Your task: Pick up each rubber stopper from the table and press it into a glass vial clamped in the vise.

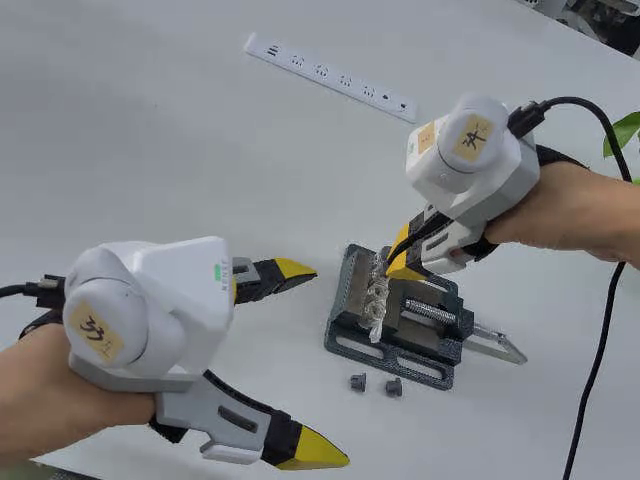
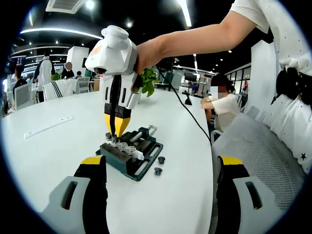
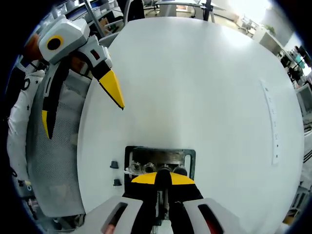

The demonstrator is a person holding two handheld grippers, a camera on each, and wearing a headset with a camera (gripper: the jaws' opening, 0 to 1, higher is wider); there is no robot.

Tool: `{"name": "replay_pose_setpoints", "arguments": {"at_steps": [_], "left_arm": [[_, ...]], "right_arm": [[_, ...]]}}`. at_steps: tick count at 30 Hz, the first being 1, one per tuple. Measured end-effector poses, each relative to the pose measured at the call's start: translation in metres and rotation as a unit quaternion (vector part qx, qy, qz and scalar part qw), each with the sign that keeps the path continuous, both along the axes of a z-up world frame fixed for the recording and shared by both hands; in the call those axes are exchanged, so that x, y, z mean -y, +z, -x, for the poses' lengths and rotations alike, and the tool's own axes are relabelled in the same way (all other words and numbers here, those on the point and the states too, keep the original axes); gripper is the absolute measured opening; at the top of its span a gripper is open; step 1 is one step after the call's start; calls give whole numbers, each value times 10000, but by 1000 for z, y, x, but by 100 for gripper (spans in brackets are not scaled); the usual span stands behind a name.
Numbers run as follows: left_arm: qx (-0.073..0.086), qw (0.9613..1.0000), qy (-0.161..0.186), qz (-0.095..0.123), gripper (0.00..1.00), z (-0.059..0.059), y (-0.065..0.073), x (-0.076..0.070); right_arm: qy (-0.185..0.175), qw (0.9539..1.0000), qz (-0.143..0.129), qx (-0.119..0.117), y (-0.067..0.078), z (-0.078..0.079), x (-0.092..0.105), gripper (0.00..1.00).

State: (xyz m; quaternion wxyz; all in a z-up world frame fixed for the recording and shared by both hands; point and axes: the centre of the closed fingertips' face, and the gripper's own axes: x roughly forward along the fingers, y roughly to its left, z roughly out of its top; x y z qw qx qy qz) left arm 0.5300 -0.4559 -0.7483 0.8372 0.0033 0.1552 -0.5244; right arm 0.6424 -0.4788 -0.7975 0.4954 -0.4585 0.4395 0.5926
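- The right gripper [image 1: 398,268], at centre right of the head view, is pointing steeply down at the row of glass vials [image 1: 375,300] clamped in the vise [image 1: 400,345]. Its yellow-tipped jaws are drawn together, and the views are not showing whether anything is pinched between them.
- The left gripper [image 1: 312,362], at lower left, is hovering over the table [image 1: 150,150] just beside the vise. Its jaws are spread wide and are grasping nothing.
- A stopper [image 1: 358,381] and a second stopper [image 1: 393,387] are lying on the table just below the vise in the head view, apart from each other and from both grippers.
- Risk 1: the vials are standing close together. A push that is going in at a slant is likely to seat a stopper crookedly, or to let the tips slide onto a neighbouring vial and crack the glass.
- Risk 2: nothing visible is fastening the vise to the table, so sideways force could be shifting it.
- Risk 3: the left gripper's open lower jaw is reaching towards the loose stoppers and may scatter them while closing in.
- Risk 4: the cable [image 1: 600,300] is trailing down the right edge of the frame and may tug the right gripper off line.
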Motion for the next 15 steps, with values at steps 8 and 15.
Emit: {"name": "replay_pose_setpoints", "arguments": {"at_steps": [8, 15], "left_arm": [[4, 10000, -4, -11, 93, 0, -1, -1], [-8, 10000, 0, 4, 92, -1, -1, 0]], "right_arm": [[76, 9999, 49, -55, 0, 0, 1, 3], [155, 9999, 34, -23, -1, 0, 2, 4]]}}
